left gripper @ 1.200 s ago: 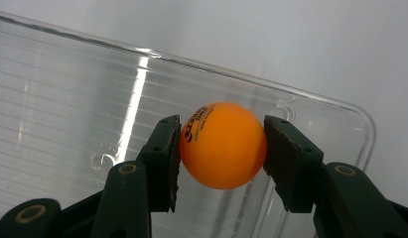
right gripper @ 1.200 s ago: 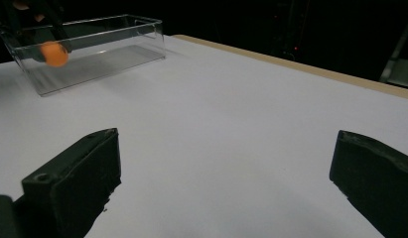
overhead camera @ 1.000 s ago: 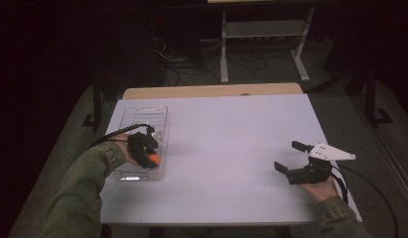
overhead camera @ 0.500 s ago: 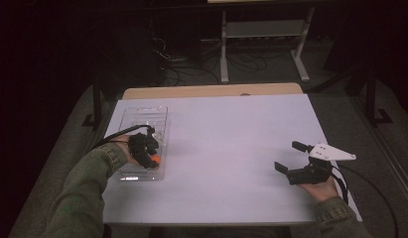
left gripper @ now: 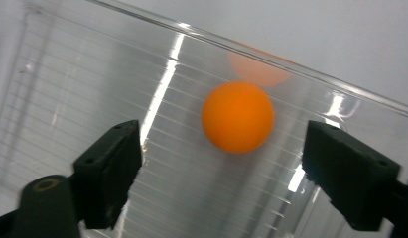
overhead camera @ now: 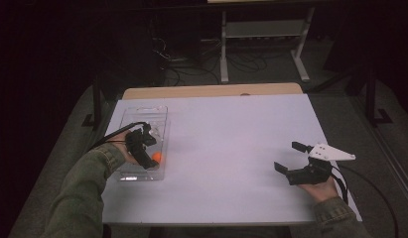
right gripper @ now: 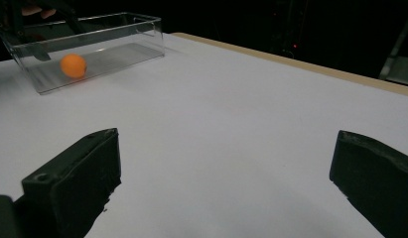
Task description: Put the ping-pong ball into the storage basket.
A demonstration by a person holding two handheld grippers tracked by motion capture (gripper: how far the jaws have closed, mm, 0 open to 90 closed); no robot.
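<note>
Orange ball (left gripper: 237,117) released inside clear box (overhead camera: 159,116), untouched between just-opened left gripper (left gripper: 221,171) jaws; right gripper (right gripper: 226,173) spread, empty.

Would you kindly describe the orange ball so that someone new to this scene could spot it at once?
Start at the white table and go to the clear plastic box near its left edge. The orange ball lies on the box's floor at the near end, just ahead of the left claw, whose jaws have just been opening and stand clear of it. It is the only brightly coloured thing there.
</note>
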